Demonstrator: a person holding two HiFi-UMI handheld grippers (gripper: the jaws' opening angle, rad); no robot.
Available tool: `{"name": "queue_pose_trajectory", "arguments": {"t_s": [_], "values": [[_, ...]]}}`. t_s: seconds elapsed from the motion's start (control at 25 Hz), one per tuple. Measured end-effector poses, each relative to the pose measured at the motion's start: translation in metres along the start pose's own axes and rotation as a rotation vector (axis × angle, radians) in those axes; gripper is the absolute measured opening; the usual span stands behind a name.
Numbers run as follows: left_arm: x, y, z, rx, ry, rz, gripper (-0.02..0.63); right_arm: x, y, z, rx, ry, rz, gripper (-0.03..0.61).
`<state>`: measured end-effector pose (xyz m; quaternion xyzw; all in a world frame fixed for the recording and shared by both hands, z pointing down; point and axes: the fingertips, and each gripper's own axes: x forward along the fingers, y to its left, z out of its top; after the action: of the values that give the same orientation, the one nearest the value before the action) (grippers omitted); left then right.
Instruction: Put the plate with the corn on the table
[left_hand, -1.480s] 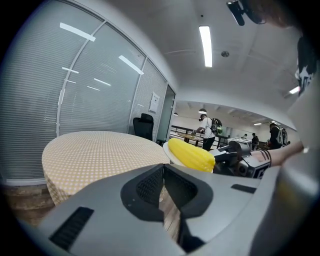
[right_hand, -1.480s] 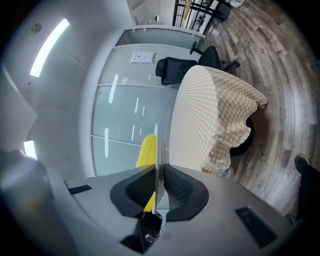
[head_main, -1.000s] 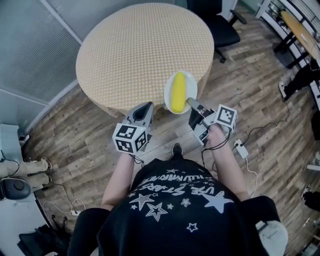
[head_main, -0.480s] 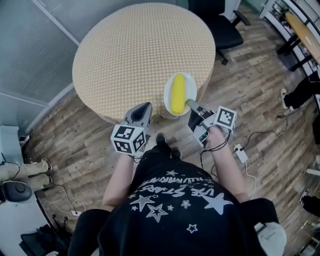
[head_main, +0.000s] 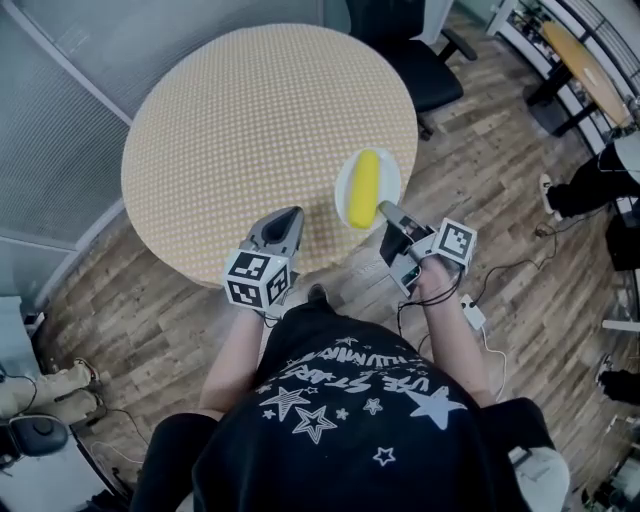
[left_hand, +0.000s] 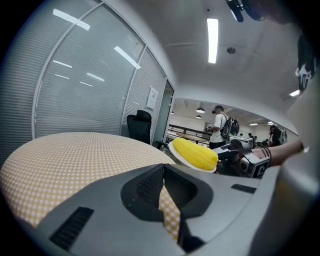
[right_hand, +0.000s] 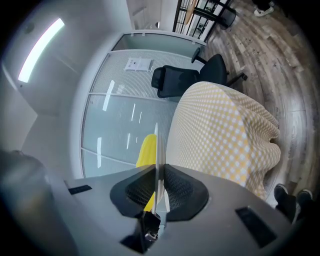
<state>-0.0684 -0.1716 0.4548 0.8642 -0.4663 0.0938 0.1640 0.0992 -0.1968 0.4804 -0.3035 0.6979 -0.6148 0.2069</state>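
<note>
A white plate (head_main: 344, 192) carrying a yellow corn cob (head_main: 364, 187) hangs level over the near right edge of the round table (head_main: 250, 120), which has a yellow checked cloth. My right gripper (head_main: 386, 213) is shut on the plate's near rim. In the right gripper view the plate (right_hand: 156, 142) shows edge-on between the jaws, with the corn (right_hand: 146, 149) behind it. My left gripper (head_main: 288, 222) hovers over the table's near edge, shut and empty. From the left gripper (left_hand: 162, 186) view, the corn (left_hand: 196, 153) and right gripper (left_hand: 239, 155) are off to the right.
A black office chair (head_main: 420, 55) stands behind the table on the right. A power strip and cables (head_main: 470, 312) lie on the wooden floor by my right arm. Frosted glass walls run along the left. People and desks (head_main: 590, 60) are at the far right.
The person has stepped closer to the table. Both grippers have moved forward with the body, and the plate with the corn now sits a little further over the table's edge.
</note>
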Motion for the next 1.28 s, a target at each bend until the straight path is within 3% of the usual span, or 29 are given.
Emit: {"name": "queue_pose_trajectory", "arguments": {"t_s": [0.4,0.64,1.28], "values": [[0.032,0.055,0.014,-0.002,-0.009,-0.038,0.008,0.042,-0.009,0.033,0.002,-0.082,-0.018,0.051],[0.048,0.081,0.034,-0.009,-0.025,-0.015,0.008,0.074,-0.016,0.062,-0.006,-0.066,-0.035,0.051],[0.158,0.13,0.079,-0.094,-0.047,0.256,0.008,0.184,-0.042,0.188,-0.053,0.233,-0.013,0.051]]}}
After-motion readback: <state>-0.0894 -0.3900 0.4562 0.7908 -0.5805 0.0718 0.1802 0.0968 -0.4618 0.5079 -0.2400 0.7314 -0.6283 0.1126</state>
